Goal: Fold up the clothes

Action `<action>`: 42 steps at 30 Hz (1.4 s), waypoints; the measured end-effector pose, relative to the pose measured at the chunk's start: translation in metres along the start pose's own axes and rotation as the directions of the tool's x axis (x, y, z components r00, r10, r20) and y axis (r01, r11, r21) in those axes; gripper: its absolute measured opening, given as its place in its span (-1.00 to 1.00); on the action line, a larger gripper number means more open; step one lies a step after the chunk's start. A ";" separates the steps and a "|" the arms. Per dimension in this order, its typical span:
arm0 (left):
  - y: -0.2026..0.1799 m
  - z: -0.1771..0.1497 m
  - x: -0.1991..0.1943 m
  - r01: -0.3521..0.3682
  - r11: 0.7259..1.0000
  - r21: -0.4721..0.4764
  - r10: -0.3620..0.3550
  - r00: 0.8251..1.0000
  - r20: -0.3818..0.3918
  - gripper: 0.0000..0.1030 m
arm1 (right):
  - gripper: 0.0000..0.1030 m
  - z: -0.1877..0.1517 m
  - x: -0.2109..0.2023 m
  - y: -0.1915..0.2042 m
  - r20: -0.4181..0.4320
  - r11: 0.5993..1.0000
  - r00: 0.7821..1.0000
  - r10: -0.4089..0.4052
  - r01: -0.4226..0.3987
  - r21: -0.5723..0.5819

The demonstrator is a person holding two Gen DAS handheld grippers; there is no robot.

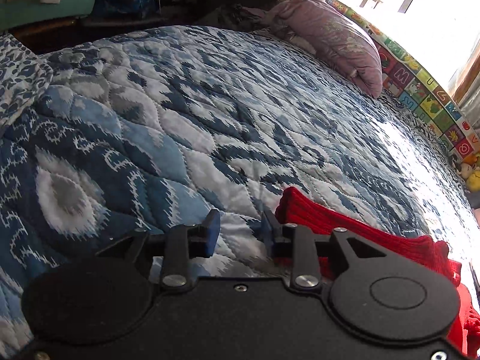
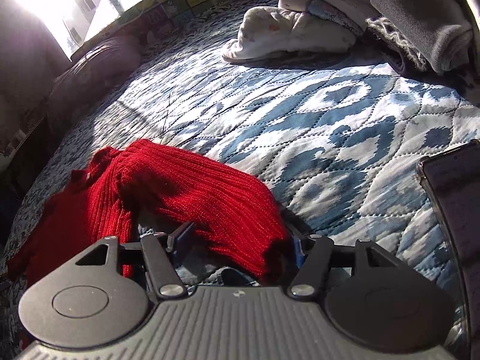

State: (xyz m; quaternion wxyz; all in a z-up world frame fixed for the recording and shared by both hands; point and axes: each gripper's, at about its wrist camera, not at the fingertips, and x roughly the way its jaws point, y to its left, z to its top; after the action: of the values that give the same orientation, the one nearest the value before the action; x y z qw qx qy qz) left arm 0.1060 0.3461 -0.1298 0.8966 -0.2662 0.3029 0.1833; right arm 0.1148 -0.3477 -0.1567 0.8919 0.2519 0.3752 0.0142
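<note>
Quilt (image 1: pixel 210 105): blue-and-white quilted bedspread, fills everything ahead of both sets of fingers; sun patch on its far right in left wrist view.
Red sweater (image 2: pixel 192 192): ribbed knit, lies on the quilt; in right wrist view it starts between the fingers and runs ahead and to their left, collar end farthest. In left wrist view it sits just right of the right finger, trailing back along the gripper body.
Pink pillow (image 1: pixel 336 39): far ahead, right of the left gripper's fingers, against the alphabet play mat (image 1: pixel 420 90) standing at the bed's edge.
Clothes pile (image 2: pixel 420 21): grey and pale folded items, far ahead and right of the right gripper's fingers; white baby garment (image 2: pixel 288 36) just left of it.
Phone (image 2: pixel 450 198): dark, in clear case, right of the right fingers, cut by frame edge.
Right gripper (image 2: pixel 240 244): fingers spread wide, sweater end lies between them, not pinched.
Left gripper (image 1: pixel 241 231): fingers apart, only quilt in the gap; right finger at the sweater's edge, contact unclear.
</note>
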 end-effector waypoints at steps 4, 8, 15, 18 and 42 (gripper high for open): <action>-0.006 -0.013 -0.033 -0.001 0.995 0.104 -0.002 1.000 0.028 -0.19 | -0.41 0.008 0.000 -0.018 0.009 0.991 0.999 0.036 -0.037 0.129; -0.012 -0.034 -0.058 -0.001 0.981 0.195 -0.001 1.000 0.014 -0.15 | -0.63 0.017 -0.005 -0.020 0.048 0.991 0.998 0.029 -0.035 0.127; -0.020 -0.062 -0.073 0.024 0.974 0.223 -0.016 0.999 -0.040 -0.05 | -0.65 0.063 -0.025 0.007 0.180 0.992 0.982 -0.053 0.073 -0.105; -0.025 -0.068 -0.076 0.045 0.976 0.213 -0.035 0.998 -0.050 -0.05 | -0.65 0.085 -0.027 0.017 0.214 0.971 0.974 -0.075 0.120 -0.207; -0.102 -0.100 -0.089 0.243 0.920 0.307 -0.205 0.967 -0.149 -0.05 | -0.08 0.079 0.003 -0.018 0.110 0.954 0.966 -0.236 0.251 -0.161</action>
State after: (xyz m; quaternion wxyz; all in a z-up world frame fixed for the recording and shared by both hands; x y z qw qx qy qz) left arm 0.0444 0.1910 -0.1028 0.9243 -0.1590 0.3467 0.0120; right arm 0.1675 -0.3973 -0.1196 0.9213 0.1253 0.3604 -0.0745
